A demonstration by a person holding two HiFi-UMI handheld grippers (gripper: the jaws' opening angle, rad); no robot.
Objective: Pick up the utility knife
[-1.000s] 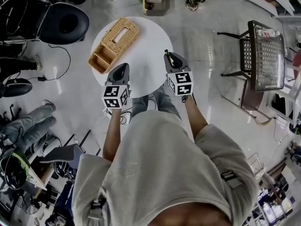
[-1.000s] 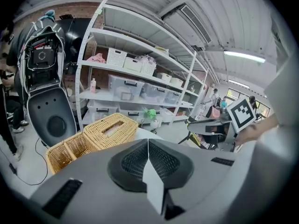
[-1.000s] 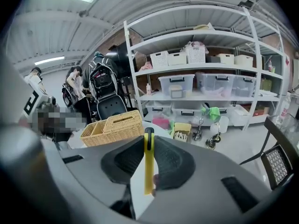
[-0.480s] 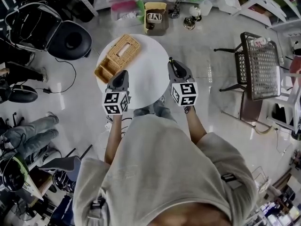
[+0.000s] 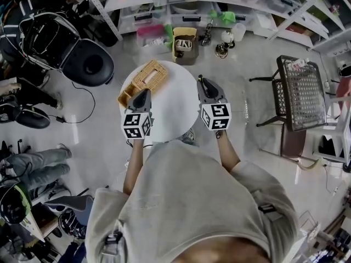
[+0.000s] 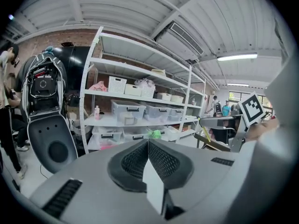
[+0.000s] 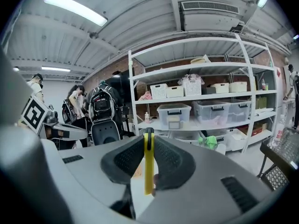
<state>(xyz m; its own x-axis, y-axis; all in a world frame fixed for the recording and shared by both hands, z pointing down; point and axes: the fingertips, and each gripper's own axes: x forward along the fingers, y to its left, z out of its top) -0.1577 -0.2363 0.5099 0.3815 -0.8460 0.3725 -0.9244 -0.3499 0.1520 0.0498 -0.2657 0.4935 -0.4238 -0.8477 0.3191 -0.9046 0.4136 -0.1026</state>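
Observation:
A slim yellow utility knife [image 7: 148,164] stands upright between the pads of my right gripper [image 7: 148,146], which is shut on it and raised towards the shelves. In the head view the right gripper [image 5: 202,82] hangs over the right edge of the round white table [image 5: 175,106], the knife only a thin dark sliver at its tip. My left gripper [image 6: 148,146] is shut with nothing between its pads; in the head view the left gripper [image 5: 145,93] hovers above the table's left side, next to the wicker basket [image 5: 143,81].
White shelving [image 6: 140,111] with clear storage bins stands ahead of both grippers. A black seat [image 5: 90,64] is left of the table, a mesh-top metal chair [image 5: 301,92] to the right. A yellow box [image 5: 185,43] sits on the floor beyond the table. People stand at the left.
Both grippers have risen and tipped up towards level, the right one carrying the knife. The table and basket look smaller and farther below, and more of the shelving shows at the top.

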